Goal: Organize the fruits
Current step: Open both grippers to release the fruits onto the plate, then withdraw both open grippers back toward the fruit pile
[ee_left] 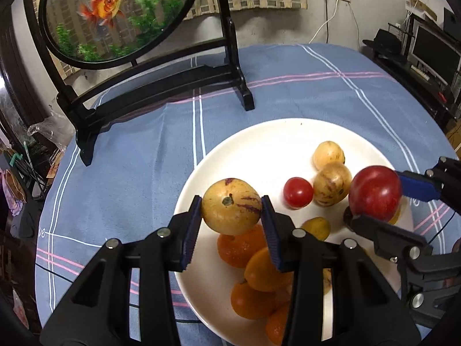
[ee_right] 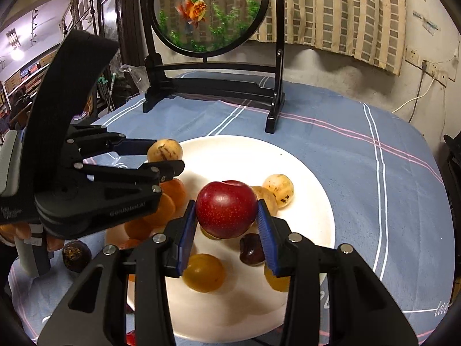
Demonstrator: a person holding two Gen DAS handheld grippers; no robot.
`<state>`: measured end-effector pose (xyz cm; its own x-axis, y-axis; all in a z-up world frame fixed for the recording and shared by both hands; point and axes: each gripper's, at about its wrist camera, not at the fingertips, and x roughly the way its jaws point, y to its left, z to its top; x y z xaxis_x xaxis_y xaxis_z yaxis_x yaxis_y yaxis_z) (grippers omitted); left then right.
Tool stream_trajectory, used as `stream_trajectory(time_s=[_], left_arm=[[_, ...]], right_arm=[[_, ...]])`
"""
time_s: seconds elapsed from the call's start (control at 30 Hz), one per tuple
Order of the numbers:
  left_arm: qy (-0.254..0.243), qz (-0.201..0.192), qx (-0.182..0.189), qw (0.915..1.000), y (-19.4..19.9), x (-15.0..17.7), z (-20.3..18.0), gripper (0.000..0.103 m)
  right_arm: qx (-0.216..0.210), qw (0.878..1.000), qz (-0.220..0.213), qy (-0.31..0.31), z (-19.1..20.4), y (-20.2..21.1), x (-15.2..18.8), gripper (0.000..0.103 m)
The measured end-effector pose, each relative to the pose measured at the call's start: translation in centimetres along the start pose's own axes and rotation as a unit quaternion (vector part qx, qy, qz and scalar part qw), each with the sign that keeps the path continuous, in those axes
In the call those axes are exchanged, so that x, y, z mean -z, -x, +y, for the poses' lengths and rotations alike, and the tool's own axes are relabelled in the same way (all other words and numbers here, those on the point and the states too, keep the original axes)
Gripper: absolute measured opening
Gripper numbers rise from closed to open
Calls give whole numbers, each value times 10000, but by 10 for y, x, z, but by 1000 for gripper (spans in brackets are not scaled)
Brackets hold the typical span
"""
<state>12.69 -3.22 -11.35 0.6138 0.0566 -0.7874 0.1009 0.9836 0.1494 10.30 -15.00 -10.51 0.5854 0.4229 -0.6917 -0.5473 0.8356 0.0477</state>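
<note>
Fruits: each hand-held gripper carries one above the round white ceramic plate (ee_right: 311, 178) on the desk with the blue checked tablecloth (ee_left: 288, 92).

Near: the left hand-held gripper (ee_left: 232, 201) is clamped on a yellow-tan round fruit with purple streaks (ee_left: 232, 205). The blue pads catch it on its two sides only, right at the tips. Smooth round skin, so I judge a twist or jolt could squirt it out. Directly beneath sits the pile of orange citrus fruits (ee_left: 253, 271), so a drop likely bounces off and rolls toward the rim.

The right hand-held gripper (ee_right: 227, 210) is closed on a red speckled plum-like fruit (ee_right: 226, 208), same tip-only hold. Below it lie a small dark cherry-like fruit (ee_right: 252, 249) and a yellow-orange round fruit (ee_right: 204, 272); lowering blind risks pressing onto them or knocking them aside.

The two tools are near each other over the same plate. Converging on one spot could clash fingers and jar either grip loose.

Mid: a small red tomato-like fruit (ee_left: 298, 192) and two pale speckled fruits (ee_left: 330, 173) sit loose on the flat plate. Nothing stops them rolling if struck. One dark round fruit (ee_right: 76, 255) lies on the cloth beside the plate in the right wrist view.

Far: the round goldfish-picture screen in a black wooden stand (ee_right: 210, 11) stands behind the plate. A wide swing could hit its foot.
</note>
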Motion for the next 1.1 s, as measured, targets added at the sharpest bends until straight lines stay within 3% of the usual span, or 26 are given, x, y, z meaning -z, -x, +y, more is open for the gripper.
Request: stream_trajectory(time_s=[0.07, 0.1, 0.17, 0.2, 0.33, 0.67, 0.93, 1.1], left_arm=[[-40, 55, -42, 10000, -4, 1, -3, 46], [-59, 51, -96, 9999, -5, 1, -4, 62], [-122, -123, -208, 9996, -1, 1, -6, 71], [-160, -153, -230, 9995, 0, 1, -8, 71], [-102, -219, -278, 9993, 9, 0, -4, 71], [-194, -620, -407, 9971, 69, 23, -1, 71], [-311, -950, -106, 9949, 142, 84, 0, 72], [-217, -809, 236, 9962, 163, 140, 8, 77]], right_arm=[[-99, 9998, 157, -9, -1, -6, 0, 43], [-56, 9998, 216, -5, 0, -8, 0, 43], [44, 9996, 285, 27, 1, -11, 0, 43], [39, 9996, 294, 8, 1, -11, 0, 44], [126, 9999, 29, -45, -2, 3, -2, 61], [-130, 9984, -556, -24, 19, 90, 7, 61], [-109, 9980, -565, 245, 57, 152, 66, 62], [-16, 9981, -328, 522, 76, 162, 121, 62]])
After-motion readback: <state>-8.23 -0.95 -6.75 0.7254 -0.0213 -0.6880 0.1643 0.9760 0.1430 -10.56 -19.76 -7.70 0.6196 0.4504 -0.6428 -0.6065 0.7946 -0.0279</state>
